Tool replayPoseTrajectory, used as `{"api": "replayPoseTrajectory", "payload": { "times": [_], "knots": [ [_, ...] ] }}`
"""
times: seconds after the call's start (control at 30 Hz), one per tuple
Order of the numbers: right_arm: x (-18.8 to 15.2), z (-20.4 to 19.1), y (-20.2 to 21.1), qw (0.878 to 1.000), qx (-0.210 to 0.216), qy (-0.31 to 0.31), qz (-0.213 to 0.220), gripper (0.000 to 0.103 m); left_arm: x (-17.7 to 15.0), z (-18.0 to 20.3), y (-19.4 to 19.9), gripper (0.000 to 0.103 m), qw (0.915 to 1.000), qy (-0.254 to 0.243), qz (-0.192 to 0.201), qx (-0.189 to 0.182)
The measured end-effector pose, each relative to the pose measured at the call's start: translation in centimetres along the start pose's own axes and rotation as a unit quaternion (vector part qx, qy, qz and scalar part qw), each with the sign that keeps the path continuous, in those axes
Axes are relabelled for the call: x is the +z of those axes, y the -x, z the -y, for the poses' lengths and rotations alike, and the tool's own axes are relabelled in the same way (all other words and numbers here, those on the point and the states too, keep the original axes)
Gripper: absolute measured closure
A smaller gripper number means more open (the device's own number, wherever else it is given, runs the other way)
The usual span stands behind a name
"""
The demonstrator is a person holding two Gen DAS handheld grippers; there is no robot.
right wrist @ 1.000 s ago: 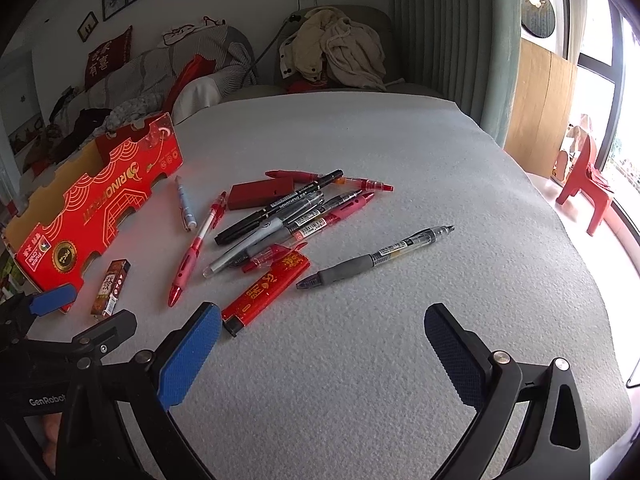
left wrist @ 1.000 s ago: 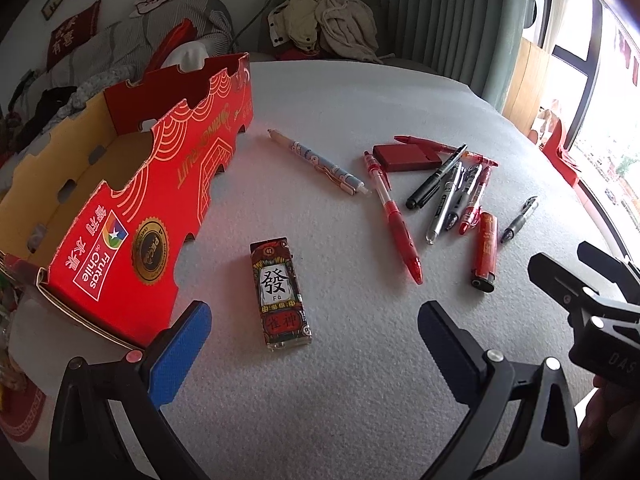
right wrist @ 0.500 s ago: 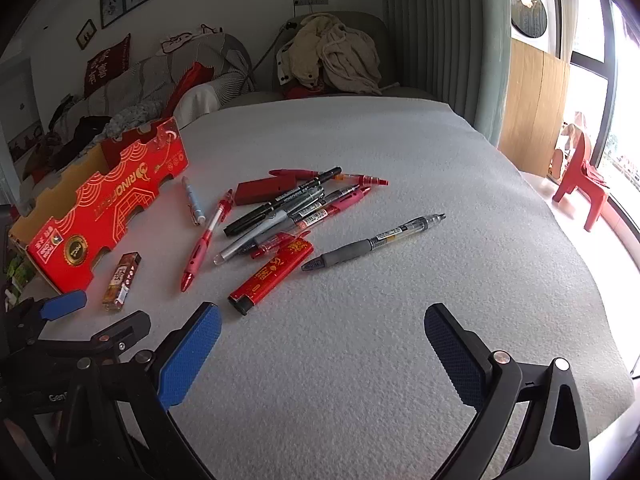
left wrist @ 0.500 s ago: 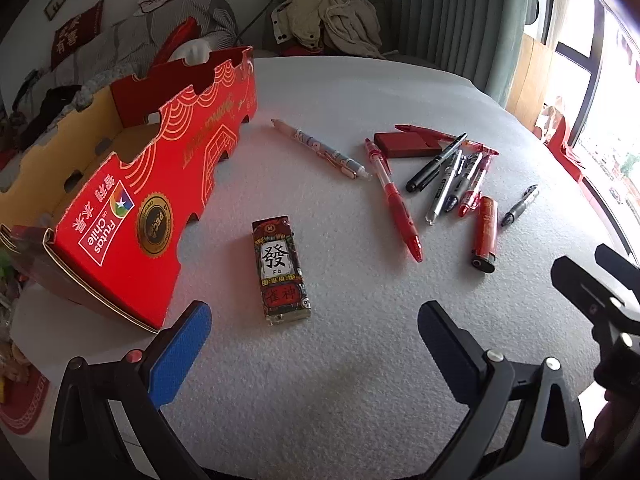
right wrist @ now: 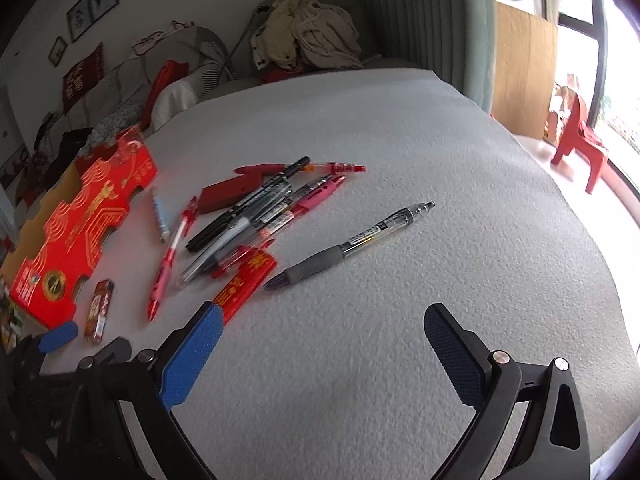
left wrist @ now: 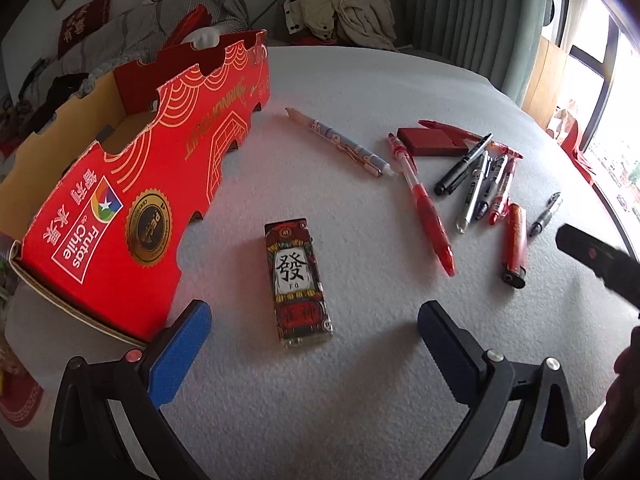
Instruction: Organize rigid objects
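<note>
My left gripper point(left wrist: 314, 320) is open, with a small patterned box point(left wrist: 298, 284) lying on the white table just ahead of its blue pads, untouched. A red cardboard tray point(left wrist: 140, 184) stands to its left. Further right lie a blue-white pen point(left wrist: 340, 142), a red pen point(left wrist: 424, 208), a red lighter point(left wrist: 514, 244) and a pile of pens point(left wrist: 480, 184). The jaws of my right gripper point(right wrist: 324, 320) are closing with nothing between them. A grey-grip pen point(right wrist: 348, 244) lies ahead of it, the red lighter point(right wrist: 246, 284) by its left pad point(right wrist: 192, 356).
A flat dark red case point(right wrist: 230, 196) lies behind the pile of pens point(right wrist: 260, 212). Behind the table point(right wrist: 400, 140) are a sofa with heaped clothes point(right wrist: 308, 36) and a curtain. The table's right edge drops off toward a red chair point(right wrist: 580, 148).
The right wrist view has rolled and shifted so the pens and lighter sit closer to its left finger, and its jaws stand slightly narrower. The left gripper has hardly moved.
</note>
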State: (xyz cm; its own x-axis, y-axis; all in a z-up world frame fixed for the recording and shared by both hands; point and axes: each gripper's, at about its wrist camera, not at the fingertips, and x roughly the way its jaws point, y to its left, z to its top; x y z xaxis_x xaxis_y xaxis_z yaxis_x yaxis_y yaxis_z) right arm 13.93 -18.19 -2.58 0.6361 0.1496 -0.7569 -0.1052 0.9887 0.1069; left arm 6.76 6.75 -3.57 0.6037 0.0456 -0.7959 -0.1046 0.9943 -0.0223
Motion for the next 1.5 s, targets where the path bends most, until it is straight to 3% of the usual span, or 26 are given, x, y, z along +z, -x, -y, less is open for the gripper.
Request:
{"api": "replayPoseTrajectory", "payload": {
  "times": [0.17,0.3,0.4,0.43,0.47,0.57,0.63,0.7,0.8,0.87,0.93,1.07,1.5],
  "knots": [
    [1.3,1.0,-2.3,0.998,-0.014,-0.055,-0.023,0.013,0.4,-0.2,-0.2,0.000,1.0000,0.002,-0.008,-0.002],
    [2.5,0.2,-3.4,0.997,-0.041,-0.058,-0.032,0.015,0.3,-0.2,-0.3,0.000,1.0000,-0.004,-0.003,-0.002],
    [3.1,-1.0,-4.1,0.997,-0.055,-0.032,-0.033,0.025,0.5,-0.2,-0.3,0.001,0.9999,-0.007,-0.011,-0.004],
    [3.3,-1.2,-4.3,0.998,-0.053,-0.031,-0.032,0.042,0.5,-0.2,-0.4,0.001,0.9999,-0.006,-0.012,-0.003],
    [3.6,-1.5,-4.5,0.997,-0.066,-0.021,-0.036,0.067,0.5,-0.2,-0.3,0.001,0.9999,-0.005,-0.011,-0.002],
    [3.7,-1.0,-4.5,0.998,-0.060,-0.012,-0.033,0.085,0.3,0.4,0.2,0.016,0.9998,-0.017,-0.003,-0.012],
    [3.6,-0.1,-4.3,0.998,-0.047,-0.010,-0.033,0.088,0.3,1.1,0.7,0.044,0.9992,-0.034,0.005,-0.022],
    [3.3,0.4,-4.0,0.998,-0.044,0.001,-0.034,0.090,0.3,1.3,1.0,0.064,0.9986,-0.040,0.006,-0.034],
    [2.6,1.1,-3.3,0.999,-0.040,0.008,-0.030,0.091,0.7,0.3,1.0,0.076,0.9982,-0.022,0.001,-0.055],
    [2.2,1.5,-2.8,0.999,-0.033,0.005,-0.029,0.091,0.9,-0.8,1.0,0.077,0.9966,0.000,-0.005,-0.082],
    [1.8,1.7,-2.5,0.999,-0.031,0.006,-0.027,0.091,0.9,-0.9,1.0,0.077,0.9963,0.002,-0.006,-0.085],
    [1.6,1.5,-2.4,0.999,-0.031,0.008,-0.020,0.091,0.9,0.2,1.0,0.077,0.9982,-0.016,-0.004,-0.058],
    [0.9,1.6,-1.6,1.000,-0.007,0.006,-0.011,0.091,1.1,1.3,0.7,0.077,0.9995,-0.024,-0.005,-0.020]
  ]
}}
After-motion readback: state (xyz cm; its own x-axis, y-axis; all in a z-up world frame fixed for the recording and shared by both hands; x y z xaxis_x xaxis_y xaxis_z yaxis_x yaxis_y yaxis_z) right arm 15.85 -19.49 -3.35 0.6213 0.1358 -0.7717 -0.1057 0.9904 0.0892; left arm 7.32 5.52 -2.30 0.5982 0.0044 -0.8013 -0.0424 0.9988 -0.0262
